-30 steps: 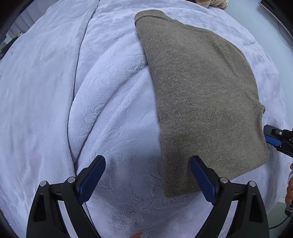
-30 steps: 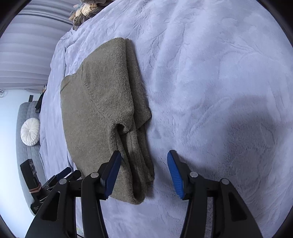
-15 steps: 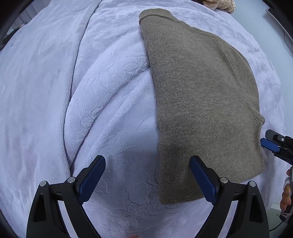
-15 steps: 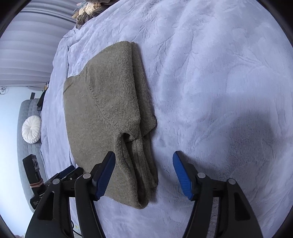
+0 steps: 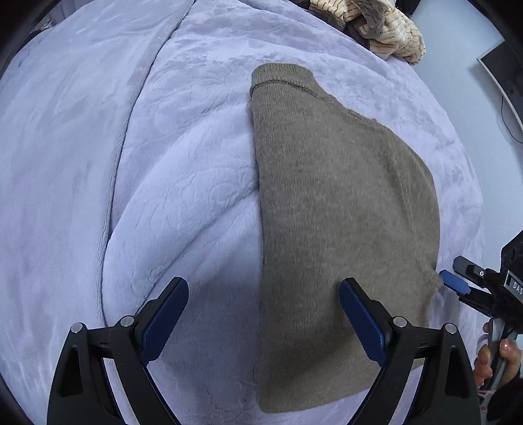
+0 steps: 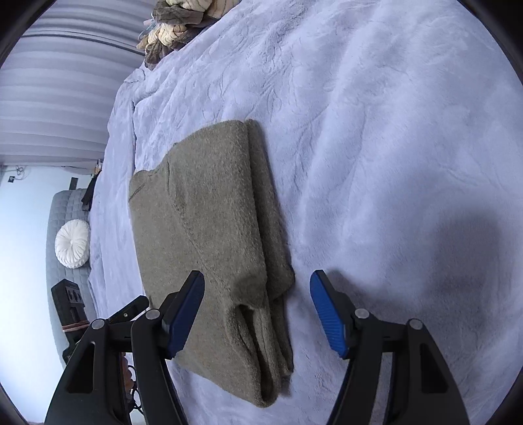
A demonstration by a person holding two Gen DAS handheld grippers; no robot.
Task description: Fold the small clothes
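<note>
An olive-brown knit sweater point(image 5: 343, 212) lies folded lengthwise on the lavender blanket point(image 5: 163, 163), collar at the far end. My left gripper point(image 5: 263, 287) hovers open over its near left edge, one pad above the blanket and one above the knit, touching nothing. In the right wrist view the sweater point(image 6: 209, 229) shows its stacked folded sleeve layers along the right side. My right gripper point(image 6: 258, 278) straddles that near folded edge from above; its jaws are closing, the pads clear of the cloth. The right gripper's blue tip point(image 5: 454, 281) shows by the sweater's right edge.
A heap of striped and brown clothes point(image 5: 376, 29) sits at the blanket's far end. A hand point(image 5: 490, 359) holds the right gripper's handle. Off the bed stand a grey sofa with a round white cushion point(image 6: 72, 243) and a dark monitor point(image 5: 503, 75).
Both views have drawn back from the sweater, so its collar and the clothes heap now sit lower in the frame. The right gripper's jaws stand a little wider than a second ago.
</note>
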